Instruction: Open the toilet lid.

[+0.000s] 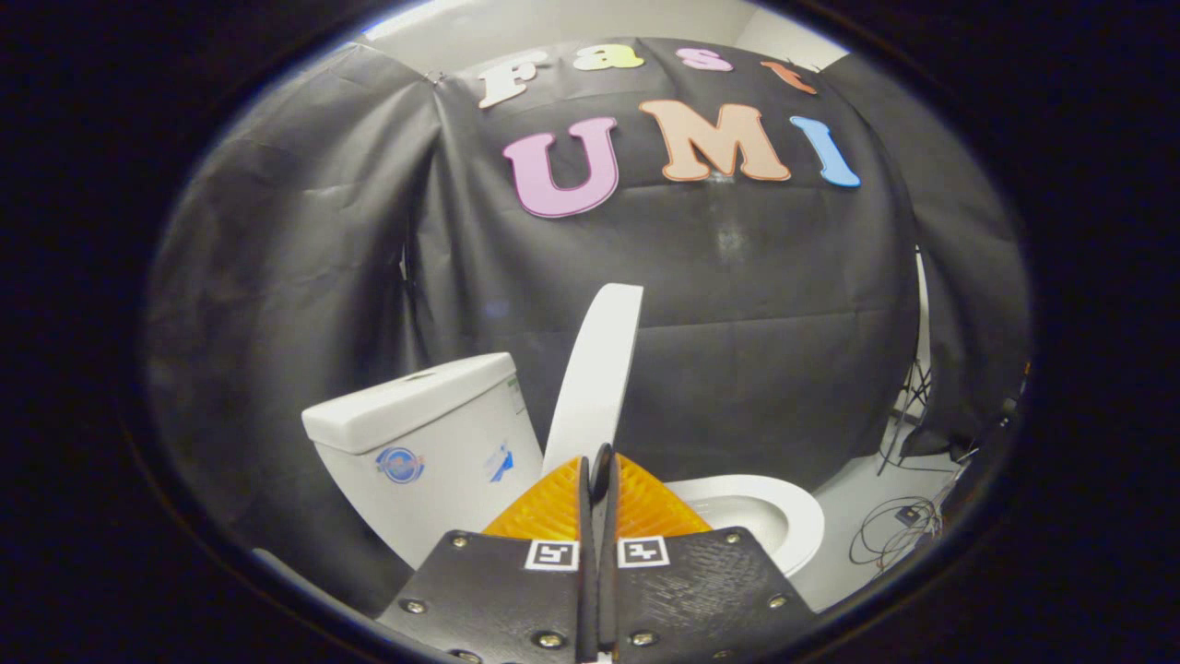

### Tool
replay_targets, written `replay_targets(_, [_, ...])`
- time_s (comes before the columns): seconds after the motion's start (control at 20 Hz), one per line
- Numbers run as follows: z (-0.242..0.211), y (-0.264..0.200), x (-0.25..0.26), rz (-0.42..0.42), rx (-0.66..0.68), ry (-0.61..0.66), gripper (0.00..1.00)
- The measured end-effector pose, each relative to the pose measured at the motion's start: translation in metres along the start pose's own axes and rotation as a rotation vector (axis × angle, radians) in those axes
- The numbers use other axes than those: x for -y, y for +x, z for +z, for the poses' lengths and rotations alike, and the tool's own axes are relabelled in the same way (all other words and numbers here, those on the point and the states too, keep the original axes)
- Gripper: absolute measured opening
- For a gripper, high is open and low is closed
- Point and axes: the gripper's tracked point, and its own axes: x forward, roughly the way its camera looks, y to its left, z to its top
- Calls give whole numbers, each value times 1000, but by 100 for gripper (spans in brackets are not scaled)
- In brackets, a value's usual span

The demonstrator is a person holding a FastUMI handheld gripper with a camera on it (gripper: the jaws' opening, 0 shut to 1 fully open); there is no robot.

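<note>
A white toilet is standing on a pale floor (857, 503) in front of a black cloth wall (737, 304). Its bowl (793, 516) is lying open, and the part of the inside that shows is white; whether anything is sitting in it cannot be told, since the fingers are covering much of it. The toilet tank (424, 443) is standing at the back of the toilet with its own flat cover on top and two small stickers on its side.

The toilet lid (597, 369) is raised, standing nearly upright and tilting slightly away from the tank, with its top edge rising well above the tank's cover. It is seen almost edge-on, as a narrow white slab.

The gripper (600, 475) is pointing straight at the lower part of the lid. Its two fingers are sitting pressed together side by side, with no more than a thin dark slit between them. The fingertips are lying just in front of the lid's lower end, and whether they are touching it cannot be told. Nothing is visibly caught between them. The lid is rising just beyond the tips, the tank is standing to one side of them and the bowl is lying to the other side.

Beyond the bowl, loose cables (899, 530) are trailing across the floor near the foot of the cloth wall.
</note>
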Motion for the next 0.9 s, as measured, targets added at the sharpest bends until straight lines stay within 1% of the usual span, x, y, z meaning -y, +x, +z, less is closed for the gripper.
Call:
replay_targets(0.3, [4, 4, -40, 44, 39, -34, 1])
replay_targets(0.55, [3, 6, -70, 103, 53, -18, 1])
replay_targets(0.9, [2, 7, -83, 151, 59, 20, 1])
